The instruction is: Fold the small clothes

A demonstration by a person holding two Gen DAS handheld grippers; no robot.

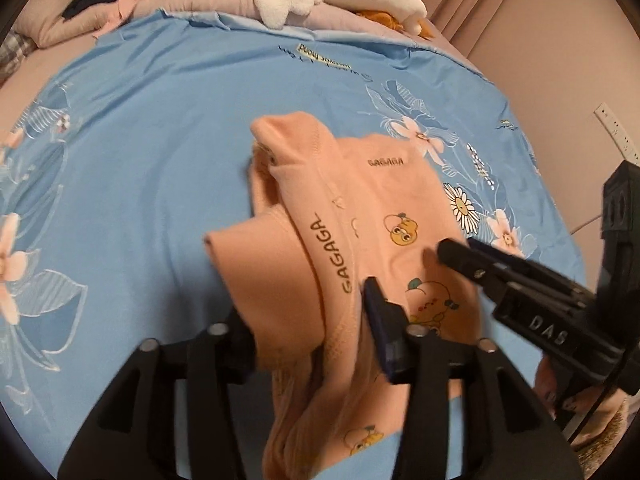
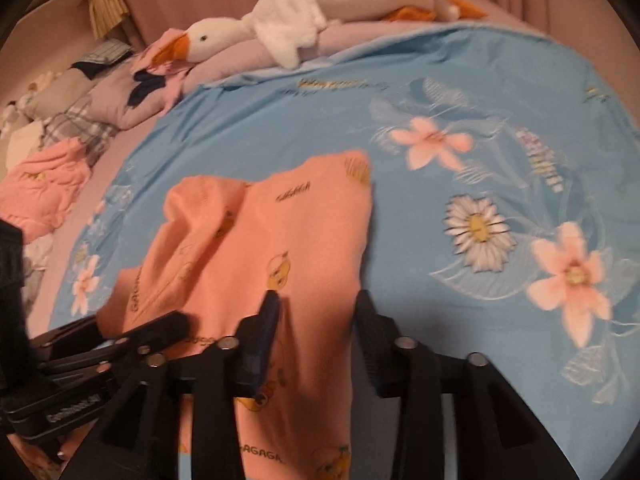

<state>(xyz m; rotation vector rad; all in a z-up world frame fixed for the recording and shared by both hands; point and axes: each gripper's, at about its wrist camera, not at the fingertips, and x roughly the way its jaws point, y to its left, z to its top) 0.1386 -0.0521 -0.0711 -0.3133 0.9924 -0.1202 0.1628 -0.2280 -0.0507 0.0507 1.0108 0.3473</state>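
Observation:
A small peach garment (image 1: 360,216) printed with cartoon chicks and "GAGAGA" lies partly folded on the blue floral sheet (image 1: 152,128); it also shows in the right wrist view (image 2: 256,248). My left gripper (image 1: 312,320) is open, its fingers either side of a raised fold at the garment's near edge. My right gripper (image 2: 316,312) is open, its fingers astride the garment's right edge, just above the cloth. In the left wrist view the right gripper (image 1: 460,254) reaches in from the right over the garment.
A white plush goose (image 2: 320,12) lies on pink pillows (image 2: 248,56) at the bed's head. Another pink garment (image 2: 44,188) and several crumpled clothes (image 2: 72,120) lie at the left. A wall with a power strip (image 1: 616,132) is at the right.

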